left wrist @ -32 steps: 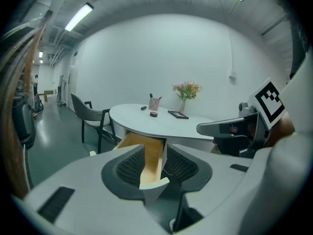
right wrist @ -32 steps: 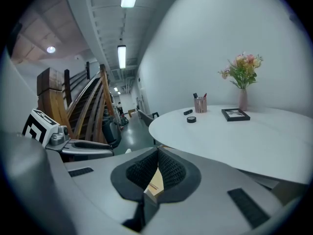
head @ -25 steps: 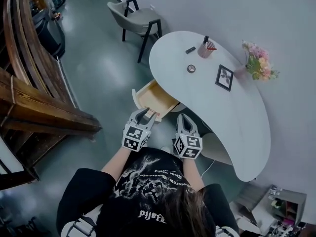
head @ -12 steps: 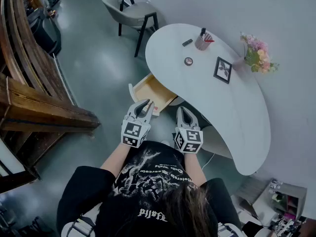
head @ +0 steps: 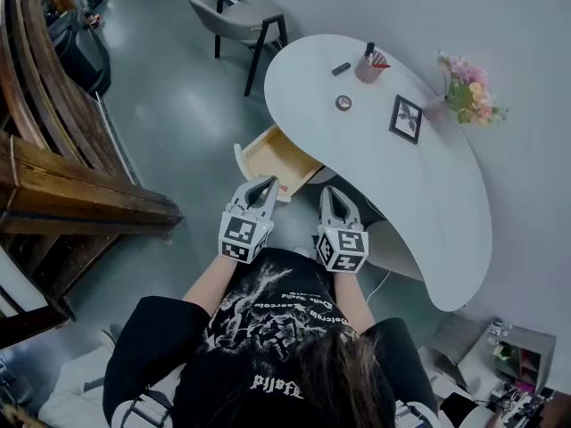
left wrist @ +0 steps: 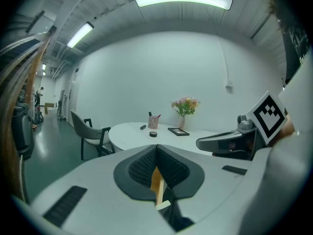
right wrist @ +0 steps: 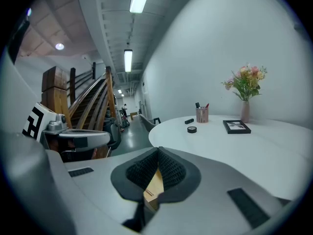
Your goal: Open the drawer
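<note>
The wooden drawer (head: 278, 161) stands pulled out from under the white oval table (head: 437, 212), with its white front (head: 240, 162) facing the open floor. My left gripper (head: 266, 185) hovers just at the drawer's near corner. Its jaws have just been closing and now meet with nothing between them (left wrist: 157, 147). My right gripper (head: 332, 195) is beside it near the table's edge, also shut and empty (right wrist: 158, 153). Through the gap under each pair of pads I see a strip of the drawer's wood (left wrist: 157, 181).
On the table stand a pen cup (head: 368, 65), a small dark object (head: 341, 69), a tape roll (head: 343, 103), a picture frame (head: 406, 119) and a vase of flowers (head: 467, 98). A grey chair (head: 236, 12) stands beyond the table. Wooden stairs (head: 62, 181) run along the left.
The left gripper's jaws have gone from wide open to shut, with nothing caught between them. Both hands stay by the open drawer; the right gripper looks unchanged.
</note>
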`<state>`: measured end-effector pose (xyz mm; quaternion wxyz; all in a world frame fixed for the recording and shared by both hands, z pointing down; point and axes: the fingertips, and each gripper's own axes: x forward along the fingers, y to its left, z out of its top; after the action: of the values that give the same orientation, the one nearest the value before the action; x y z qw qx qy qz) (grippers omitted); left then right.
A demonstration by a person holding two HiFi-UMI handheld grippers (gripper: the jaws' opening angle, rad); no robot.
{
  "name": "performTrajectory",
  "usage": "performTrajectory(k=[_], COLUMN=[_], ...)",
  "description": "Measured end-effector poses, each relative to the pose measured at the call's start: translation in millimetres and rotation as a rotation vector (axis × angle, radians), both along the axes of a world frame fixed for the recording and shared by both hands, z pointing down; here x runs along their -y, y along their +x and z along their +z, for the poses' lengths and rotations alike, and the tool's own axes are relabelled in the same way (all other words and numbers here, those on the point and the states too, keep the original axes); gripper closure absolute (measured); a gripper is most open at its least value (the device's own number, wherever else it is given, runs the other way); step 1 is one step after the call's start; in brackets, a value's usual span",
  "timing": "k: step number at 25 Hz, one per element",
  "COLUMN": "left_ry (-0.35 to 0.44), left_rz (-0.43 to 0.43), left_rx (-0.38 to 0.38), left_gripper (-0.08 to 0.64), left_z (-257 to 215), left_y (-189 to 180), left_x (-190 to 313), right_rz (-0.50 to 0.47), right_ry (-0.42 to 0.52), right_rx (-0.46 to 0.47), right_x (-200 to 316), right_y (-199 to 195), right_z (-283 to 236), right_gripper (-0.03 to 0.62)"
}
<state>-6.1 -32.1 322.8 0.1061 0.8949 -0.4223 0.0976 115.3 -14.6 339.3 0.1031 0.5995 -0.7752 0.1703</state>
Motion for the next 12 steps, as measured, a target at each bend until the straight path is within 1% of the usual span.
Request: performTrajectory(k=[6, 12], left_ry=[0.0, -0.006], left_rz=[0.032, 0.036], left_rx=[0.012, 0.006], left_gripper=[0.537, 0.537], left_z=[1.9, 6.3], left_y=[0.6, -2.0], left_x=[-5.8, -10.1], right_rz=[0.011, 0.003], right_ry=[0.004, 0.001], right_rx=[-0.009, -0.024], right_x=[-3.0, -6.5], right_y=[-2.3, -5.4], right_z=[-1.3, 1.8], right_gripper=[0.568, 0.568])
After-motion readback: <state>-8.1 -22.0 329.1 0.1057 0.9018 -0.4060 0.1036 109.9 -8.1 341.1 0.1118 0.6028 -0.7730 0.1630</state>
